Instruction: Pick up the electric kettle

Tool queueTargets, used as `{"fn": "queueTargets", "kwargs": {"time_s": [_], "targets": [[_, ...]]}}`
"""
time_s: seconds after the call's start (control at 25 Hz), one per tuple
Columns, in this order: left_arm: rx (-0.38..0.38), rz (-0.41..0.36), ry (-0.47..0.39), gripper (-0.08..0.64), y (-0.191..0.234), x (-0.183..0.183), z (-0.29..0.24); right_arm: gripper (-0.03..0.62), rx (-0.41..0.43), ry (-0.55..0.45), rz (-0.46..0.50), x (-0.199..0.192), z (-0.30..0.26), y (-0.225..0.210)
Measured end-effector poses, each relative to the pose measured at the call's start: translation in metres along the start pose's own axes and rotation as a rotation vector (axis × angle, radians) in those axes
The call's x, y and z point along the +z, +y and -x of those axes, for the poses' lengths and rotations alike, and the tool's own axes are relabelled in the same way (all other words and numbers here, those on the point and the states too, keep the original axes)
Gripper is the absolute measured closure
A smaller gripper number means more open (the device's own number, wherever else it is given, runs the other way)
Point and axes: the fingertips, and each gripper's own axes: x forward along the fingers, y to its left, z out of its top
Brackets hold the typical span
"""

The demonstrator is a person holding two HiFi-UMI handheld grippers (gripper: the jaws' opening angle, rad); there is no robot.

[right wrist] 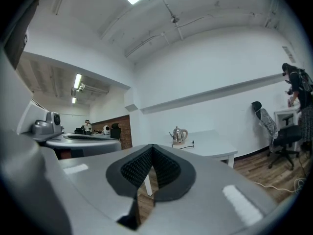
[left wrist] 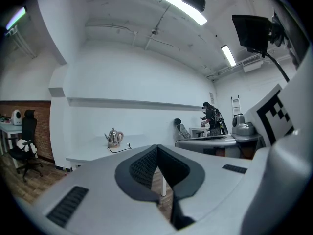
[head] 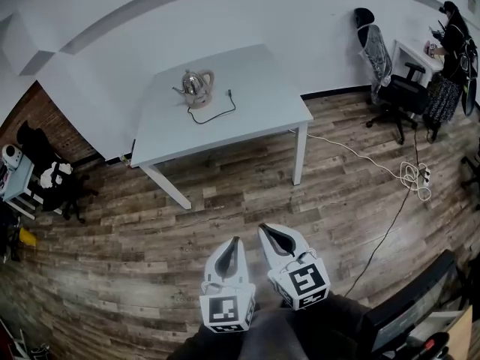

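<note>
And here it is: the electric kettle [head: 196,85] is seen standing upright on the white table [head: 262,115], set toward the table's far left corner, with its spout turned toward the table's left end. A black cord [head: 216,112] is laid in a loop on the tabletop just beside the kettle, and its plug end is left on the side nearer the table's middle. The kettle is touched by nothing.

Both tools are held well short of the table, over the wooden floor [head: 135,223] on the table's near side. The left gripper [head: 235,241] is clenched, its dark ribbed pads pressed flat together with nothing caught between them. The right gripper [head: 265,230] is held just beside it and is clenched the same way, also empty. Both are pointed toward the table, and in each gripper view the kettle is framed small on the tabletop above the closed tips.

Past the table's right end, a black office chair [head: 390,88] is parked by the wall. Farther out from that same end, a person [head: 451,58] is seen at a small white desk. A white cable [head: 360,157] is trailed across the floor from under the table's right side, and a coil [head: 414,177] of it is bunched well away from the table.
</note>
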Motion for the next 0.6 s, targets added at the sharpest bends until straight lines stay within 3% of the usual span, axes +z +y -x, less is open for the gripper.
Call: {"fn": "queueTargets", "kwargs": {"time_s": [0.32, 0.6], "targets": [[0.06, 0.012, 0.051, 0.56, 0.021, -0.014, -0.003, 0.591, 0.021, 0.037, -0.027, -0.016, -0.021, 0.0], [0.048, 0.062, 0.035, 0.56, 0.063, -0.025, -0.046, 0.591, 0.005, 0.074, 0.005, -0.025, -0.073, -0.011]]}}
